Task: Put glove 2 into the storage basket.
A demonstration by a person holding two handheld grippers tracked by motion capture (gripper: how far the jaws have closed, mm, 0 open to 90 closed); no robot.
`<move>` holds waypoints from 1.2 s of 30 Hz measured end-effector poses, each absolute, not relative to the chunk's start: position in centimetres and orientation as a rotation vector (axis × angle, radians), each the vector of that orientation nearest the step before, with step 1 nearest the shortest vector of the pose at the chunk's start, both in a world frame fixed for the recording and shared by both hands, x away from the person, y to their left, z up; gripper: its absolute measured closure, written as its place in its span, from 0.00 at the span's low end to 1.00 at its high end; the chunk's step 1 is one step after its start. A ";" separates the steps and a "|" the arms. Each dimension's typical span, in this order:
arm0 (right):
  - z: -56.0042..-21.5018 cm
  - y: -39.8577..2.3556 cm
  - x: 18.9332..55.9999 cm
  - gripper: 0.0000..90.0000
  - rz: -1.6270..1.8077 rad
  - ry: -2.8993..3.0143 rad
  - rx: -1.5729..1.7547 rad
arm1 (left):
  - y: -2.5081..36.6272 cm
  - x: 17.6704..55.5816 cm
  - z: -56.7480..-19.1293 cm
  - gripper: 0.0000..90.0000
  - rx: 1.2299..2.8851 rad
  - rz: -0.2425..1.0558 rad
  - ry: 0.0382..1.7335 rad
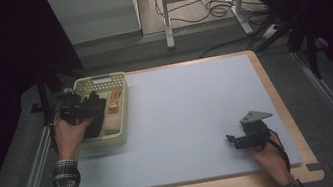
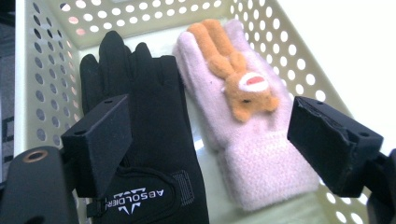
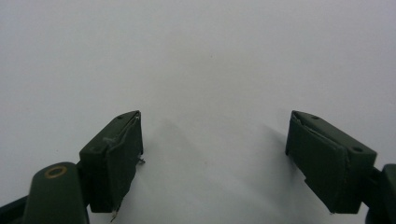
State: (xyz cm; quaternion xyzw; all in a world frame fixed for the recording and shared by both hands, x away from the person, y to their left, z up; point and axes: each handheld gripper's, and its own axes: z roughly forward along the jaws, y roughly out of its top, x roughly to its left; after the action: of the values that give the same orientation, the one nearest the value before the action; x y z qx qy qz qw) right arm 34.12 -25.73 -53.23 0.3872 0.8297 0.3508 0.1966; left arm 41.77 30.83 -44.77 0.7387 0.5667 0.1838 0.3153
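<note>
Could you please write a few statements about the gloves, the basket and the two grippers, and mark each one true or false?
1. The black glove and the pink glove lie side by side in the basket. True.
2. The left gripper is clamped on the pink glove. False: its jaws stand wide apart above both gloves, gripping neither.
3. The pink glove bears an orange animal figure. True.
4. The right gripper holds a glove. False: its jaws are open over the bare white mat, with nothing between them.
5. The basket sits at the mat's right edge. False: in the high view it sits at the left edge, by the left gripper.
</note>
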 end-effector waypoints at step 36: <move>-53.2 -25.7 34.1 0.20 0.978 2.325 1.083 | 26.0 36.1 -42.1 0.01 2.003 0.471 1.211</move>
State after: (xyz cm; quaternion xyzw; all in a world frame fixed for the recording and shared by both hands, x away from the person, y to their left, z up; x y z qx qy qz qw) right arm 34.12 -25.73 -53.21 0.3868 0.8303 0.3493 0.1972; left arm 36.13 26.03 -42.10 0.7800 0.4715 0.1833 0.3684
